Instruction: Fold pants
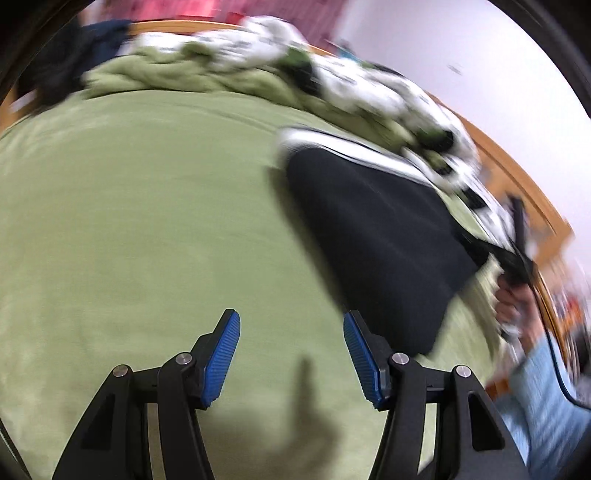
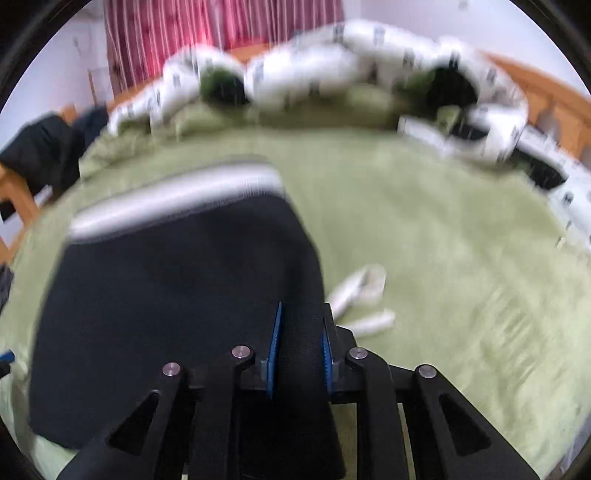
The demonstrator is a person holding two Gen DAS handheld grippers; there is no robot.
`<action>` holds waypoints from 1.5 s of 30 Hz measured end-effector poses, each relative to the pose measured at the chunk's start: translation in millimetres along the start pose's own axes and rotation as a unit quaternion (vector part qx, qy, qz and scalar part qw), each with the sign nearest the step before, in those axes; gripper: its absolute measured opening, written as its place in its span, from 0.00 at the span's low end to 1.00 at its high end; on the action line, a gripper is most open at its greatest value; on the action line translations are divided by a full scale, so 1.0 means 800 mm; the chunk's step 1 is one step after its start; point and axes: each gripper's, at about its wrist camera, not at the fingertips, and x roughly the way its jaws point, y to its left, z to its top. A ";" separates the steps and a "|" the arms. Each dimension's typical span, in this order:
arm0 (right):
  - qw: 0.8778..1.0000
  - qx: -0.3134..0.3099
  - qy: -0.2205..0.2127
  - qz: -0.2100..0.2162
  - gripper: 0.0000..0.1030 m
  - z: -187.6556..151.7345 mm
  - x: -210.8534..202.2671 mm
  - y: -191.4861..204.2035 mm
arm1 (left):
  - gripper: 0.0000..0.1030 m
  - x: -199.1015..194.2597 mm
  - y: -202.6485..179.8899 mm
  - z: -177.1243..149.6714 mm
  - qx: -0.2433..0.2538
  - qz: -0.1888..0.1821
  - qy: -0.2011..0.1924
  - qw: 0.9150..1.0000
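On the green bedspread (image 2: 424, 221), my right gripper (image 2: 300, 332) pinches a near edge of the black pants with white waistband (image 2: 166, 277), ready to fold. My left gripper (image 1: 291, 354) hovers beside them, jaws apart, empty.

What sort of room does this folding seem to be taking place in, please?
Most likely a bedroom: the dark pants lie on a bed with a green cover, rumpled white bedding along a wooden frame, and red curtains behind.

Motion blur smears the white patterned bedding (image 2: 369, 62) behind your bed. Your right claw (image 2: 300, 328) hides the black pants' (image 2: 166, 295) near edge; the white cord (image 2: 354, 291) stays indistinct.
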 end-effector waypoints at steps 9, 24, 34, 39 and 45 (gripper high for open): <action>0.999 -0.024 -0.027 0.002 0.35 -0.007 -0.037 0.016 | 0.54 0.059 -0.116 -0.041 0.139 0.043 0.054 0.988; 0.999 -0.039 0.012 0.011 0.50 -0.016 -0.036 0.025 | 0.30 0.030 -0.076 -0.044 -0.024 0.015 0.015 0.999; 0.998 -0.044 -0.003 0.044 0.77 0.053 -0.021 0.035 | 0.55 -0.004 -0.049 0.030 -0.092 -0.004 -0.033 0.995; 0.995 -0.081 0.047 0.019 0.77 0.067 0.037 0.045 | 0.55 0.049 -0.041 0.072 -0.107 -0.021 -0.015 0.994; 0.996 -0.042 0.054 0.063 0.80 0.073 0.076 0.020 | 0.57 0.125 0.000 0.086 -0.167 -0.008 0.003 0.986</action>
